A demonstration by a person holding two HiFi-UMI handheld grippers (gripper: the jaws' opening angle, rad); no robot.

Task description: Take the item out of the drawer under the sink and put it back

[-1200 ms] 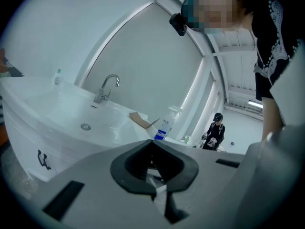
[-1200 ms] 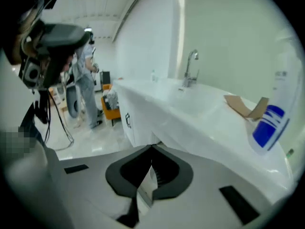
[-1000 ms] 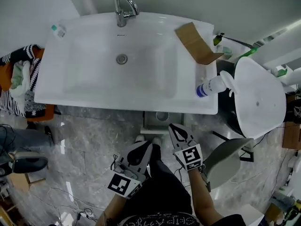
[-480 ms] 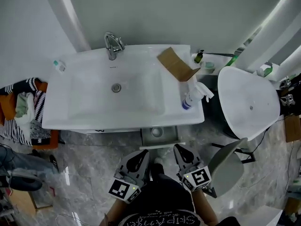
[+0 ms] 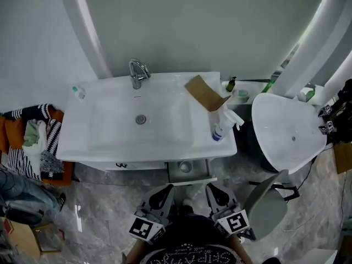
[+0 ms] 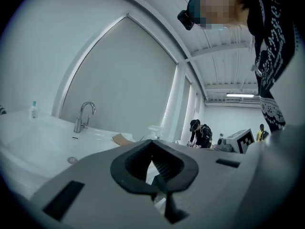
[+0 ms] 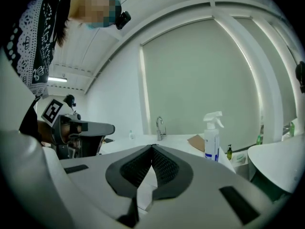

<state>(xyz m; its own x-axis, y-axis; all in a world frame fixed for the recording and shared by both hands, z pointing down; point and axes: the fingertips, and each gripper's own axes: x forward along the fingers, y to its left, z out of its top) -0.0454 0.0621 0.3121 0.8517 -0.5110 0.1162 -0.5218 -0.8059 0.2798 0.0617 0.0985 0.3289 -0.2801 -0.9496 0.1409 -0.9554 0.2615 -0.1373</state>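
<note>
In a grey-walled washroom, the drawer (image 5: pixel 190 181) under the white sink (image 5: pixel 148 142) stands open, a round item (image 5: pixel 185 168) inside. We hold left gripper (image 5: pixel 164 191) and right gripper (image 5: pixel 213 191) before it, jaws clenched on nothing. Shutting it apparently remains.

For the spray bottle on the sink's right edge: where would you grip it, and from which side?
Probably the round body of the spray bottle, below the trigger head, coming in level from the front edge of the sink. It stands upright near that edge, with the cardboard piece behind it.
</note>
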